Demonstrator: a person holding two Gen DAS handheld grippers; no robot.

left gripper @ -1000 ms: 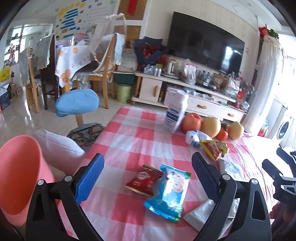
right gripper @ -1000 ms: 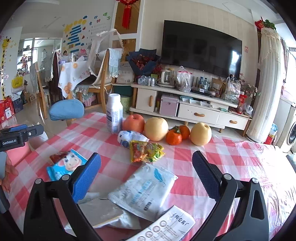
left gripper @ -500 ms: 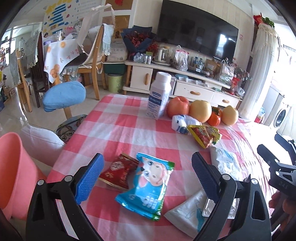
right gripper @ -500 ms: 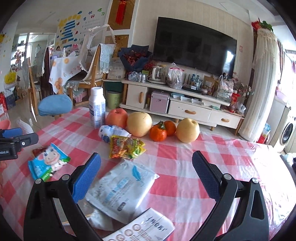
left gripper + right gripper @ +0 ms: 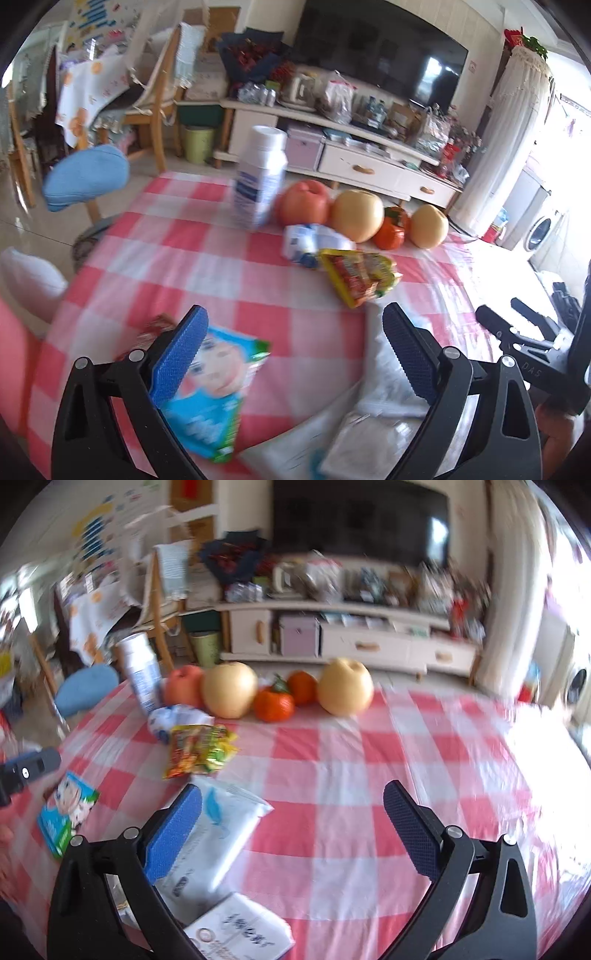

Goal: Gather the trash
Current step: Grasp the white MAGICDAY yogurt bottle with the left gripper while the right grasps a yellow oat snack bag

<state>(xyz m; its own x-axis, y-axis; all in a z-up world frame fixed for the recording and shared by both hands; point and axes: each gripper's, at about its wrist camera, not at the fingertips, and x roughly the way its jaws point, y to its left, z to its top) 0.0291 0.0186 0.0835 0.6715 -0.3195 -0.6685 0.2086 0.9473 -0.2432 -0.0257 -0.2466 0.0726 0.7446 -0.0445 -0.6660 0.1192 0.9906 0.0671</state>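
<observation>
Left gripper spread wide, empty, above blue snack packet; right gripper likewise spread, empty, over white pouch on checked tablecloth.

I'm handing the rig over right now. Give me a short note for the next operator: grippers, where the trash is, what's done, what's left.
Left gripper: open, empty, above the blue snack packet.
Right gripper: open, empty, over the white pouch.
Also on the checked table: yellow-red wrapper, crumpled white-blue wrapper, printed paper.
Done: nothing gripped yet.
Left: every wrapper. Leave the fruit and bottle.
</observation>
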